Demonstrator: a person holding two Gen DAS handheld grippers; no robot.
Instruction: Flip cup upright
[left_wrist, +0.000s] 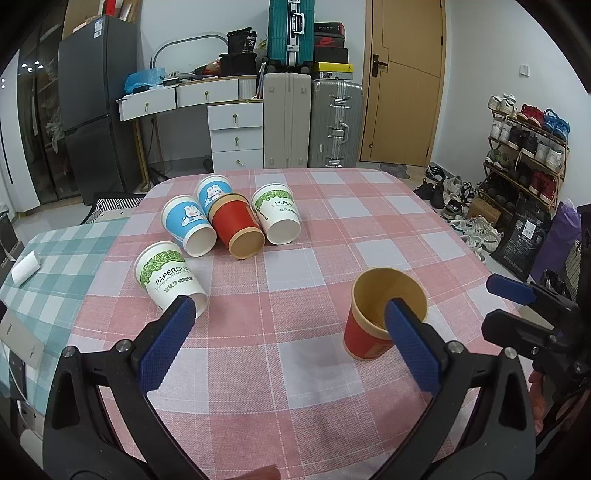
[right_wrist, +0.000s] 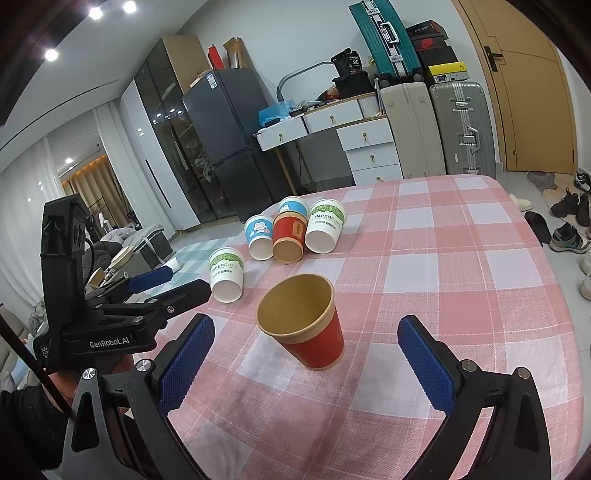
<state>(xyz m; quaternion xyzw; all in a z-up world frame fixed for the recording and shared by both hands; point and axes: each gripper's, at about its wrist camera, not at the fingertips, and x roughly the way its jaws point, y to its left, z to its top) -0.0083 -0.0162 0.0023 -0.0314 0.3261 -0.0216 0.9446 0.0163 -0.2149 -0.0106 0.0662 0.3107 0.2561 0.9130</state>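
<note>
A red paper cup (left_wrist: 373, 325) stands upright, mouth up, on the pink checked tablecloth (left_wrist: 332, 221); it also shows in the right wrist view (right_wrist: 310, 332). My left gripper (left_wrist: 290, 317) is open and empty, its right finger just in front of the cup. My right gripper (right_wrist: 306, 334) is open, one finger on each side of the upright cup, not touching it. Several cups lie on their sides further back: a green-print cup (left_wrist: 170, 277), two blue cups (left_wrist: 188, 225), a red cup (left_wrist: 238, 230) and another green-print cup (left_wrist: 279, 218).
The right gripper (left_wrist: 524, 299) shows at the right edge of the left wrist view, the left gripper (right_wrist: 147, 291) at the left of the right wrist view. A teal checked cloth (left_wrist: 55, 266) covers the table's left part. Suitcases, drawers, a fridge and a shoe rack stand behind.
</note>
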